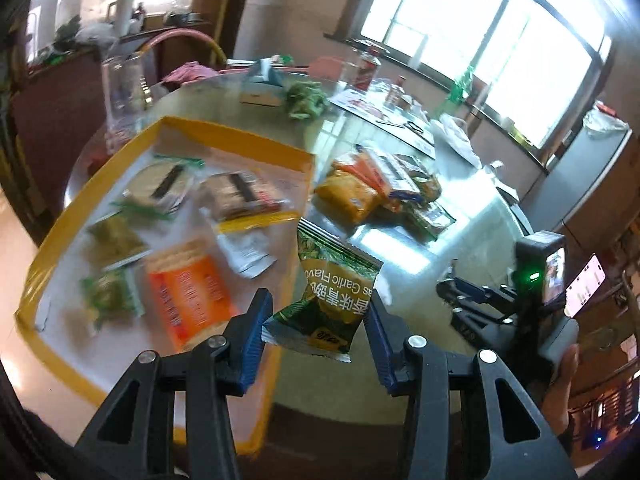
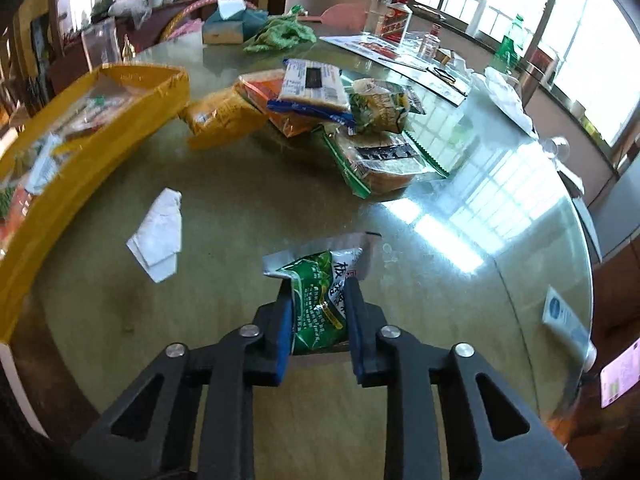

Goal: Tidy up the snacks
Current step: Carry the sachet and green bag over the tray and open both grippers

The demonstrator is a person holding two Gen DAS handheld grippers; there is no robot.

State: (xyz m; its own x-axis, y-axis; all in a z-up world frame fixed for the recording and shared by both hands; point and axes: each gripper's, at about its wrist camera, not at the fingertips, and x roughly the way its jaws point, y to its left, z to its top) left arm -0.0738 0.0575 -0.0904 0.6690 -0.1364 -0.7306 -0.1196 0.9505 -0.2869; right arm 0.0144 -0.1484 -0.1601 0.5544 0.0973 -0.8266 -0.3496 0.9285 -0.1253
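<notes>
Glass-topped table point(image 2: 248, 208) bears snack pile point(image 2: 320, 104), yellow tray point(image 2: 80, 152), perhaps tissue point(image 2: 158, 236).

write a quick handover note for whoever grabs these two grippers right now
Left gripper: shut on a green garlic-flavour pea packet, held at the edge of the yellow-rimmed cardboard tray.
Right gripper: shut on a small green foil snack packet above the glass table.
Done: several packets already in the tray.
Left: drop both packets in, then clear the snack pile on the table.

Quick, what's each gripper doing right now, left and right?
Left gripper: closed on a green garlic-flavour snack packet, held near the yellow tray.
Right gripper: closed on a green snack packet.
</notes>
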